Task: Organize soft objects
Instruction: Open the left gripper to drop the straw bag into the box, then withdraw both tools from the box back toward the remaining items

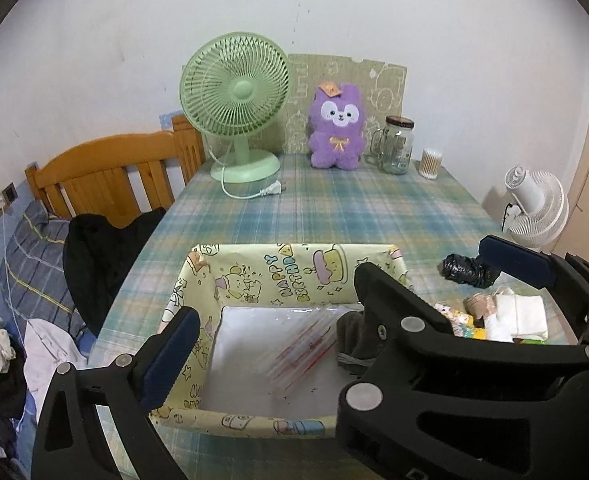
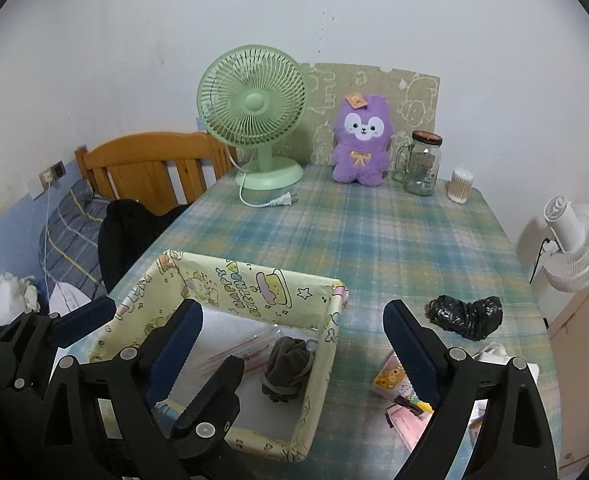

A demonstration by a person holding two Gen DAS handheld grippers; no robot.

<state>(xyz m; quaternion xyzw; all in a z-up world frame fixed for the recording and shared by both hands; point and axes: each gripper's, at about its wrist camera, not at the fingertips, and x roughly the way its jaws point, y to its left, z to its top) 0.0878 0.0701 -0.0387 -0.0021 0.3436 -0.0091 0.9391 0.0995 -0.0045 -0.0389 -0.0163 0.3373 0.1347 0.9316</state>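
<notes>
Grey sock [image 2: 285, 368]: lies rolled inside the yellow birthday box [image 2: 321, 354], at its right wall.
Black bundle [image 2: 465, 315]: on the plaid tablecloth [image 2: 374, 232], right of the box.
Left gripper [image 1: 272, 318]: fingers wide apart, holding nothing, over the box.
Right gripper [image 2: 290, 346]: fingers wide apart, holding nothing.

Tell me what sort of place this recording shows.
Most likely a bedroom: a wooden bed headboard with plaid bedding stands beside a table with a checked cloth, holding a purple plush toy.

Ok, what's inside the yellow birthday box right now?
The yellow box holds a rolled dark grey cloth and a clear plastic bag on a white liner. The near-left corner is covered by the left gripper.
</notes>
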